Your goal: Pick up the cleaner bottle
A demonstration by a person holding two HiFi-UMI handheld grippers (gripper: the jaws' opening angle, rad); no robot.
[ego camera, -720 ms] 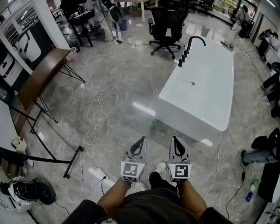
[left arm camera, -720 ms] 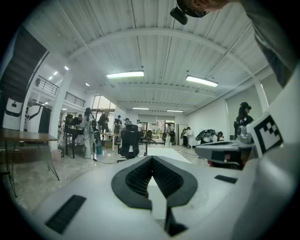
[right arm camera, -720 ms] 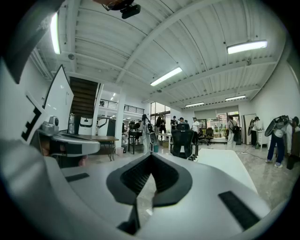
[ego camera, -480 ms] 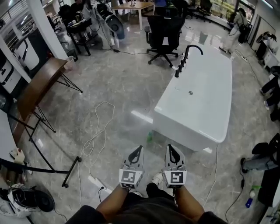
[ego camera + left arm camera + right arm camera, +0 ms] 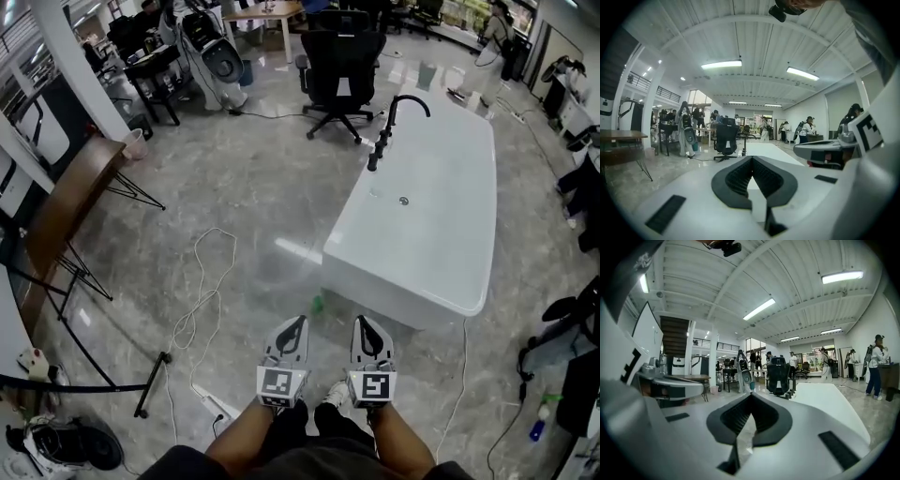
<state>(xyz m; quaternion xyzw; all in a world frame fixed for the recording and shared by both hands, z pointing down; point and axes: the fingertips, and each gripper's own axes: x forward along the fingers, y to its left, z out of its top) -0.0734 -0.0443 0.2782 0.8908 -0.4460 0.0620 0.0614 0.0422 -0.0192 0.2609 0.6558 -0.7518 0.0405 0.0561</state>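
Sitting on the floor just beside the near corner of the one white bathtub (image 5: 384,281) is one small green cleaner bottle (image 5: 319,302). On the near side of that tub, two claws, the left claw (image 5: 298,322) and the right claw (image 5: 361,322), are each closed tight on nothing.

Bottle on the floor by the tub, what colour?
Green. The bottle shows best in the head view, though small and blurry.
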